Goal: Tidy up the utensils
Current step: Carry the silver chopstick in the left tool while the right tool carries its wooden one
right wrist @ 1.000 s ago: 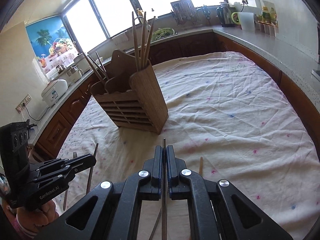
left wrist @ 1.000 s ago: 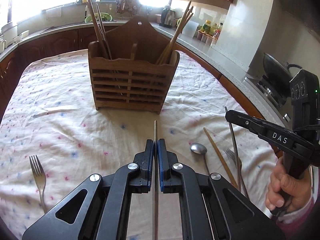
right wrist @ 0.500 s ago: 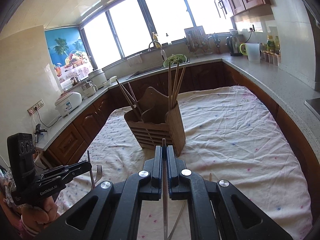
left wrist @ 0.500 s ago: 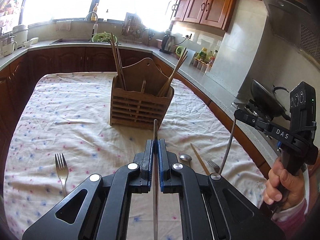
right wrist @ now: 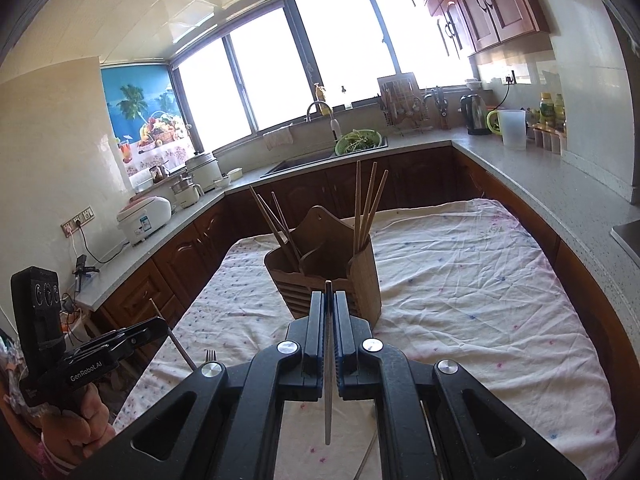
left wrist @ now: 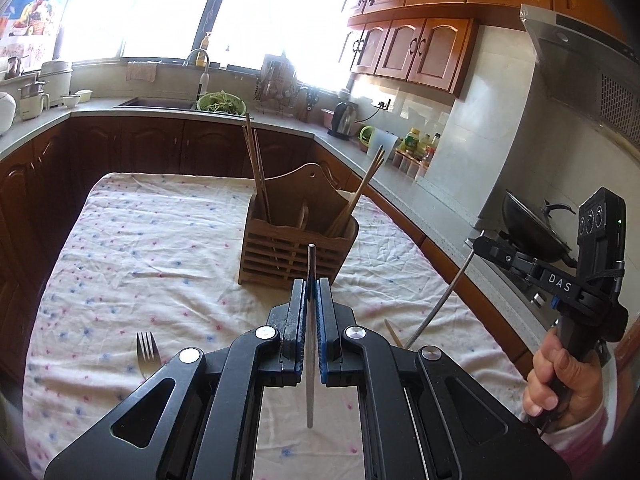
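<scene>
Left gripper (left wrist: pixel 311 304) is clamping a metal chopstick (left wrist: pixel 310 344) before the holder (left wrist: pixel 296 248). Right gripper (right wrist: pixel 329 320) is clamping a second chopstick (right wrist: pixel 328 380). Both appear thin, stiff and slippery; a mid-shaft grip likely limits pivoting.

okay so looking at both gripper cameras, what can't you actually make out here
- Left wrist view: the metal rod in the left gripper has its lower end hidden below the jaws.
- Left wrist view: the fork handle is covered by the gripper body.
- Right wrist view: the wooden holder front is partly blocked by the right gripper.
</scene>
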The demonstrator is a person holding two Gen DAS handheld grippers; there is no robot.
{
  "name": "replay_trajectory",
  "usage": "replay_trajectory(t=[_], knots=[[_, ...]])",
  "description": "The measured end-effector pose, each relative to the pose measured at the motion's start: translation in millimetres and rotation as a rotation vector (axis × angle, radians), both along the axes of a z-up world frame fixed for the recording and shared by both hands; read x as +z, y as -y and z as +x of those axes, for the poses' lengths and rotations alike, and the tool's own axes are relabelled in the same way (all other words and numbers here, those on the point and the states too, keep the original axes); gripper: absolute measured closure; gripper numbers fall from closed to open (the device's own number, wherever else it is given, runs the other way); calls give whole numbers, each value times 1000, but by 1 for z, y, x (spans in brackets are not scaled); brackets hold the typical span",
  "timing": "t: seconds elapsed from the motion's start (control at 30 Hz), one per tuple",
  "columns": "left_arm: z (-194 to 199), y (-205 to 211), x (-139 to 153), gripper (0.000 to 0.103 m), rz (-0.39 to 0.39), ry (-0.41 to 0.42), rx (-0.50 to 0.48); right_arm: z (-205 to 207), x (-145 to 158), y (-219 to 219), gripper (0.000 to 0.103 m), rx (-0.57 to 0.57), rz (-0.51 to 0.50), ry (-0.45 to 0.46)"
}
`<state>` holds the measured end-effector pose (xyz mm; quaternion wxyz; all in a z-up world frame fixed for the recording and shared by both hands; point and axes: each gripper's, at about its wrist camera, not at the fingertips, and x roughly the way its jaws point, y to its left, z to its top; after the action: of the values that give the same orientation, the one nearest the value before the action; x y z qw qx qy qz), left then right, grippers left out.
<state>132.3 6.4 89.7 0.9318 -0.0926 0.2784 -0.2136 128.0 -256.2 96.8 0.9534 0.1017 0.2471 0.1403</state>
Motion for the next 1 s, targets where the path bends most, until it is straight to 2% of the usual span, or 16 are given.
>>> replay_trajectory(t=[0.57,0.77,1.0], knots=[[19,-10,26,99,-27,62,42,16,15,-2,99,-1,11,39],[38,-14,51,99,-28,125,64,31,35,-3,99,-11,16,82],[71,-17,93,99,-31,228,92,62,74,-1,99,-25,27,165]])
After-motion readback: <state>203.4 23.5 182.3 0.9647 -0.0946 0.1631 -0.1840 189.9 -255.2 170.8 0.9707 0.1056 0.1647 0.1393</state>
